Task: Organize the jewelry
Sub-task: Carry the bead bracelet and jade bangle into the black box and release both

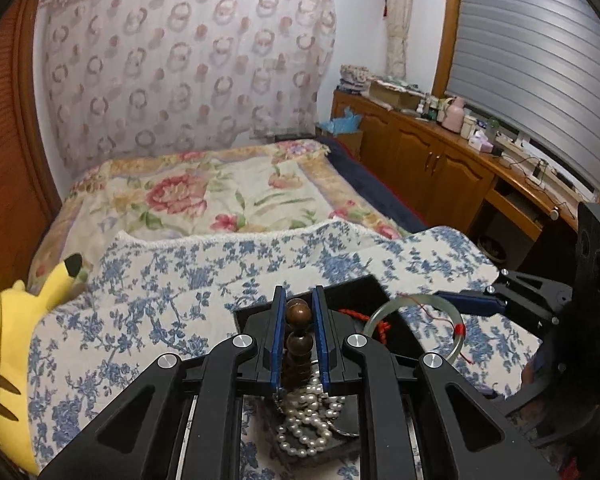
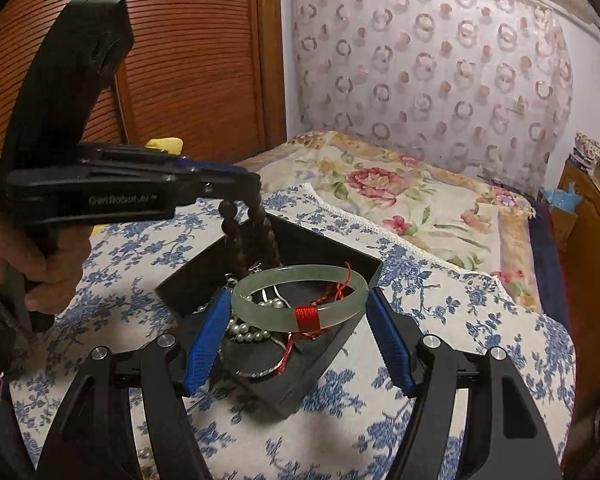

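Note:
A black jewelry tray (image 2: 204, 268) lies on a blue-flowered cloth on the bed. My left gripper (image 1: 299, 312) is shut on a brown wooden bead strand (image 1: 299, 332), which hangs above the tray; it also shows in the right wrist view (image 2: 256, 228). A white pearl necklace (image 1: 306, 420) lies heaped in the tray below. My right gripper (image 2: 298, 308) holds a pale green jade bangle (image 2: 300, 294) with red thread wrapped on it between its blue fingers, above the tray. The bangle shows in the left wrist view (image 1: 458, 338) too.
A blue-flowered cloth (image 1: 160, 300) covers the near bed, with a floral quilt (image 1: 204, 196) behind. A yellow plush toy (image 1: 4, 340) lies at the left. Wooden cabinets (image 1: 432, 160) with clutter line the right wall. A slatted wooden door (image 2: 172, 52) stands at the left.

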A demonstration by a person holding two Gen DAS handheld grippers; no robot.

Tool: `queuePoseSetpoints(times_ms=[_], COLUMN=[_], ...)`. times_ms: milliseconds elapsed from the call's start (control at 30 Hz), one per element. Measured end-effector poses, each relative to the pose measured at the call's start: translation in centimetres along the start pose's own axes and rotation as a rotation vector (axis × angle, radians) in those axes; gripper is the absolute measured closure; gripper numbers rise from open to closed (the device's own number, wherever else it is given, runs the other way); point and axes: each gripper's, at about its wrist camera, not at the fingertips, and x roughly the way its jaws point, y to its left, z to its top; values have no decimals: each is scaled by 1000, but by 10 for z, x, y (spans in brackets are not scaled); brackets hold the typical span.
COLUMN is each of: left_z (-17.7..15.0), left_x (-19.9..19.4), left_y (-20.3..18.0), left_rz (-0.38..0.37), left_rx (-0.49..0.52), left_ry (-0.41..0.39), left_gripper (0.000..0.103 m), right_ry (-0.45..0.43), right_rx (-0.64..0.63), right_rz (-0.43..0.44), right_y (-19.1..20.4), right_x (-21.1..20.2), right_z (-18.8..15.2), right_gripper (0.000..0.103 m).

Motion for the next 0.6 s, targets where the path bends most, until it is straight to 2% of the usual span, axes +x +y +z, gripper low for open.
queuePoseSetpoints(times_ms=[100, 167, 300, 467, 600], left_z=[-3, -4, -12, -22, -30], left_x=[1, -2, -8, -15, -21], left_y=[7, 10, 22, 32, 36], left_rz=[14, 27, 48, 85, 104], left_rx=[-6, -7, -25, -31, -28], left_ry=[1, -6, -4, -4, -7], left_gripper=[84, 70, 60, 40, 27], right_ry=[15, 22, 35, 57, 70], right_rx=[2, 1, -4, -15, -20], right_rz=[5, 9, 14, 16, 9], right_y=[-3, -4, -2, 3, 6], right_x=[11, 17, 28, 42, 50], right_z=[2, 4, 6, 11, 14], right_gripper=[31, 31, 31, 31, 31])
